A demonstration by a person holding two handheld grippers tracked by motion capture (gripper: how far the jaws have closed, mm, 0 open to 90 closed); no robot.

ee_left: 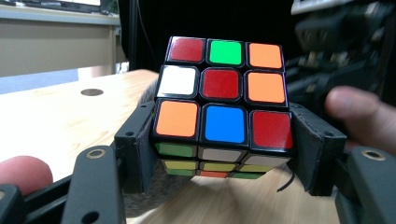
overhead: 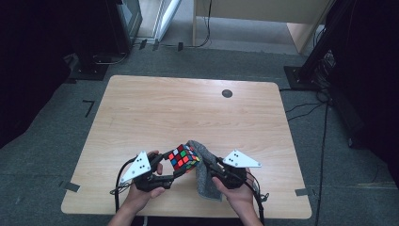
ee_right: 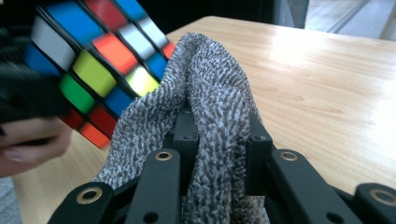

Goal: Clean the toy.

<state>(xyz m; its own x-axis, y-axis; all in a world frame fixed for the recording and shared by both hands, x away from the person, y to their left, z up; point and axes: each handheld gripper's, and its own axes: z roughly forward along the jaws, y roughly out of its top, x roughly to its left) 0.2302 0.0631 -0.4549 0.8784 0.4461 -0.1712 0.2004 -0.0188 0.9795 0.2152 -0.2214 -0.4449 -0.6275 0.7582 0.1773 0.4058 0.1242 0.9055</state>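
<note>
A scrambled colour cube [overhead: 183, 157] is lifted above the front middle of the wooden table [overhead: 188, 108]. My left gripper [overhead: 175, 173] is shut on the cube [ee_left: 224, 105], its jaws pressing the lowest layer from both sides. My right gripper [overhead: 207, 165] is shut on a grey speckled cloth [overhead: 203, 175]. In the right gripper view the cloth [ee_right: 212, 116] is bunched between the jaws of my right gripper [ee_right: 217, 130] and drapes up against the cube [ee_right: 93, 60], which is tilted just left of it.
A dark round grommet [overhead: 227, 93] sits near the table's far edge. Grey carpet, cables and dark stands surround the table. A light wooden cabinet [overhead: 263, 14] stands beyond it. A person's hands hold both grippers at the front edge.
</note>
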